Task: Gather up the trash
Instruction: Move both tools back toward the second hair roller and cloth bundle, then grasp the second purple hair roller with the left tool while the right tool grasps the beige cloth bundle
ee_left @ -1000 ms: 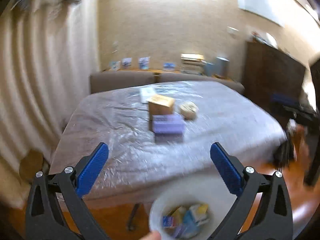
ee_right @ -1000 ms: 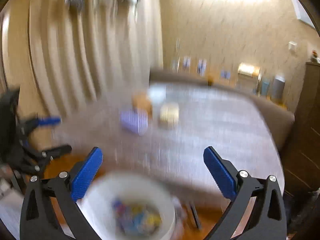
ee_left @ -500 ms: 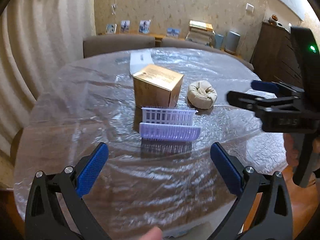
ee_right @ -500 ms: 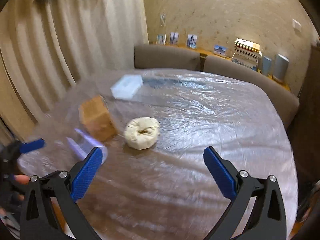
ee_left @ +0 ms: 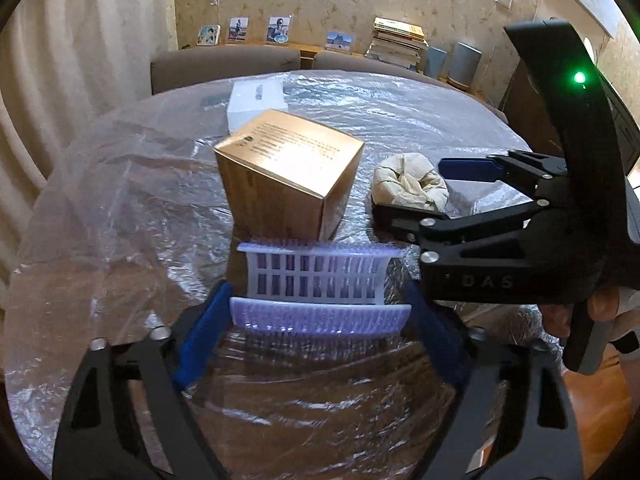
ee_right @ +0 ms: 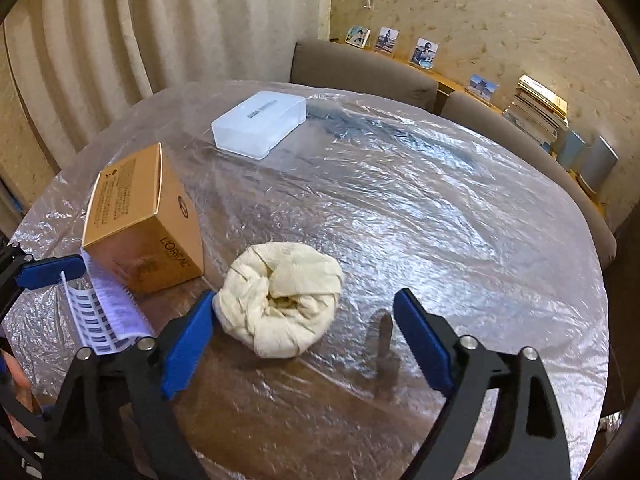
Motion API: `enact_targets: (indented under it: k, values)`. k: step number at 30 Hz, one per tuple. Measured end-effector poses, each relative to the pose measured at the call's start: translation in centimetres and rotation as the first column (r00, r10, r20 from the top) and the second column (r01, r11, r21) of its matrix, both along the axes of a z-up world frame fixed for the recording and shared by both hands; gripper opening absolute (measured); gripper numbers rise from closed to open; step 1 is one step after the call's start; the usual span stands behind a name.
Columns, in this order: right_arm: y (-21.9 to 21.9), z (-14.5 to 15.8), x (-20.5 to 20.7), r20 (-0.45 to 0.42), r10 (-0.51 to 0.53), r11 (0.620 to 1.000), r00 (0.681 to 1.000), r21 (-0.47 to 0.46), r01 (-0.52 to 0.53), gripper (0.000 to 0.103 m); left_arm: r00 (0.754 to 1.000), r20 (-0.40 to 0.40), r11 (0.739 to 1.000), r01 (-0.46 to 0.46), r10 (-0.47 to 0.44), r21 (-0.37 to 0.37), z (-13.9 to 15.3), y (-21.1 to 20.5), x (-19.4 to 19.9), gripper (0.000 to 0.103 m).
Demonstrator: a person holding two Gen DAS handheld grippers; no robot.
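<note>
A lavender plastic basket [ee_left: 320, 292] lies on its side on the film-covered table [ee_left: 120, 220], just in front of a gold carton [ee_left: 288, 172]. My left gripper [ee_left: 320, 320] straddles the basket. Its jaws are closing, and both blue pads are at the basket's ends with no firm press visible. To the right lies a crumpled cream wad [ee_right: 280, 300]. My right gripper [ee_right: 304, 328] is closing around it: the left pad touches the wad and the right pad stands apart. In the left wrist view, the right gripper [ee_left: 408, 188] reaches in over the wad [ee_left: 408, 184].
A white plastic box [ee_right: 260, 124] lies behind the gold carton [ee_right: 140, 220]. Brown chairs [ee_right: 360, 68] line the table's far edge, with books [ee_left: 396, 44] and photo frames on a shelf behind. A person's hand [ee_left: 600, 308] holds the right gripper.
Both grippers came down and forward over the table and their jaws narrowed. The left now flanks the basket, the right the wad. The white bucket seen earlier is out of view.
</note>
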State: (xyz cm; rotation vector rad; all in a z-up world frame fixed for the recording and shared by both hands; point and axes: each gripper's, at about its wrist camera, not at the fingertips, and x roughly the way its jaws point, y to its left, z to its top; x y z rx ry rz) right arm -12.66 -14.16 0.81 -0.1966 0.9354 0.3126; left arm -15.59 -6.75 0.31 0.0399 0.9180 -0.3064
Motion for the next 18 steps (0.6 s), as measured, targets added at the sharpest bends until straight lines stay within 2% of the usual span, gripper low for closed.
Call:
enact_targets:
  k: [4,7,8,9,13,18]
  values:
    - [0.2,-0.2,0.2,0.006,0.019,1.0,1.0,0.011,-0.019,0.077,1.0,0.015,1.0,0.0,0.0,0.005,0.1,0.0,0.0,0.074]
    - [0.4,-0.1,0.0,0.025,0.029,1.0,0.999,0.006,-0.029,0.064,1.0,0.021,1.0,-0.001,0.001,0.008,0.1,-0.1,0.1,0.073]
    - [0.5,0.0,-0.1,0.028,0.038,0.999,0.999,0.01,-0.038,0.054,1.0,0.023,1.0,0.0,-0.001,0.014,0.0,-0.1,0.1,0.073]
    - [0.7,0.0,-0.1,0.033,0.044,0.999,0.998,0.009,-0.045,0.051,1.0,0.029,1.0,0.0,-0.001,0.024,0.1,-0.2,0.0,0.073]
    - [0.9,0.6,-0.8,0.067,0.046,0.999,0.997,0.006,-0.046,0.051,0.999,0.039,1.0,0.003,-0.004,0.028,0.5,-0.1,-0.6,0.073]
    - [0.3,1.3,-1.4,0.054,0.031,0.999,0.998,0.041,-0.033,0.051,0.999,0.045,1.0,-0.009,0.008,0.028,1.0,0.3,-0.9,0.073]
